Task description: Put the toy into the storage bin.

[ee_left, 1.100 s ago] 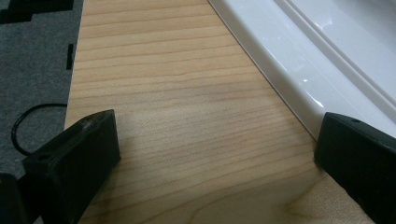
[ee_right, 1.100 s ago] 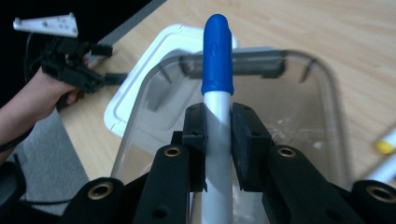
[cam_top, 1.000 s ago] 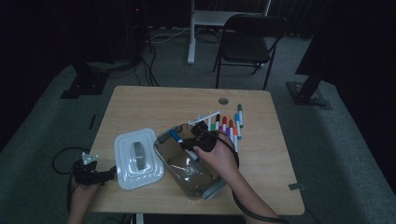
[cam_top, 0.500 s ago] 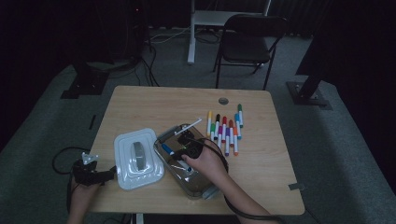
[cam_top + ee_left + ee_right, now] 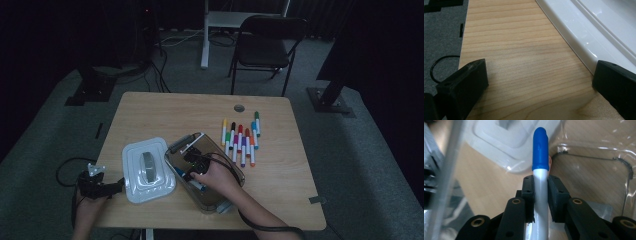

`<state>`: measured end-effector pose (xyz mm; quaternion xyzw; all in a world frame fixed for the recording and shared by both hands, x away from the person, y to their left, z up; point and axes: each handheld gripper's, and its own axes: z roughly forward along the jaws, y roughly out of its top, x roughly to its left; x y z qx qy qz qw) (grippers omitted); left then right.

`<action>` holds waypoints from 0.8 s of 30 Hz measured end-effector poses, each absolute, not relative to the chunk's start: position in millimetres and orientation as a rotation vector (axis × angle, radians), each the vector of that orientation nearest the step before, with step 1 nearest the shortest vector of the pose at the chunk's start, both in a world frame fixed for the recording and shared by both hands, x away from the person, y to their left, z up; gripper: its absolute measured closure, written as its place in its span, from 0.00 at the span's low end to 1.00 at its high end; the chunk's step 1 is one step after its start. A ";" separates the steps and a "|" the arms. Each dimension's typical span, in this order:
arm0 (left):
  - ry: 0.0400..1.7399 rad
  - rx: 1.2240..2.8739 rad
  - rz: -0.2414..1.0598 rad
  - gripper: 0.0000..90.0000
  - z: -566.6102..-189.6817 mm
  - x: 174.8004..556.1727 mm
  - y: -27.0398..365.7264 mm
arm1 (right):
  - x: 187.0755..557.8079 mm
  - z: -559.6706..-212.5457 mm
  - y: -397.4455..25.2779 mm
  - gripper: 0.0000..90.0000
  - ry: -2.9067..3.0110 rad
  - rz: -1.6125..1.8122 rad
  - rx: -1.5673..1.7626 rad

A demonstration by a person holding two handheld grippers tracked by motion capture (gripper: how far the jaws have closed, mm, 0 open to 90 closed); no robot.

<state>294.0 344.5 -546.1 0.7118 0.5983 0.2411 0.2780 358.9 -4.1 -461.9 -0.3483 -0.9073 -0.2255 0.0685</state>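
Observation:
A clear plastic box (image 5: 227,165) sits near the table's front middle. Inside it my right gripper (image 5: 192,172) is shut on a white marker with a blue cap (image 5: 540,148), cap pointing away from the jaws toward the box's left wall. In the right gripper view the box's clear wall (image 5: 594,157) curves around the marker. The white lid (image 5: 147,167) lies flat left of the box. My left gripper (image 5: 117,186) rests low at the table's left front edge, open, its right jaw touching the lid's rim (image 5: 574,32), with bare wood between the jaws.
Several coloured markers (image 5: 241,140) lie in a row on the table (image 5: 170,112) right of the box. A grommet hole (image 5: 239,108) is near the far edge. A black chair (image 5: 267,42) and cables stand on the carpet beyond the table.
My right gripper has moved from the marker row leftward and down into the clear box, carrying the blue-capped marker. The left gripper has stayed put.

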 end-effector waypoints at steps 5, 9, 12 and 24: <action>1.606 1.910 0.647 0.01 -546.1 294.0 344.5 | 358.5 -465.6 0.1 0.85 -2.750 -0.613 -1.045; 1.606 1.910 0.647 0.01 -546.1 294.0 344.5 | 357.9 -469.7 2.7 0.85 -2.764 -0.559 -1.030; 1.606 1.910 0.647 0.01 -546.1 294.0 344.5 | 357.8 -473.2 4.0 0.85 -2.760 -0.526 -1.024; 1.606 1.910 0.647 0.01 -546.1 294.0 344.5 | 357.3 -488.6 6.6 0.82 -2.738 -0.380 -0.970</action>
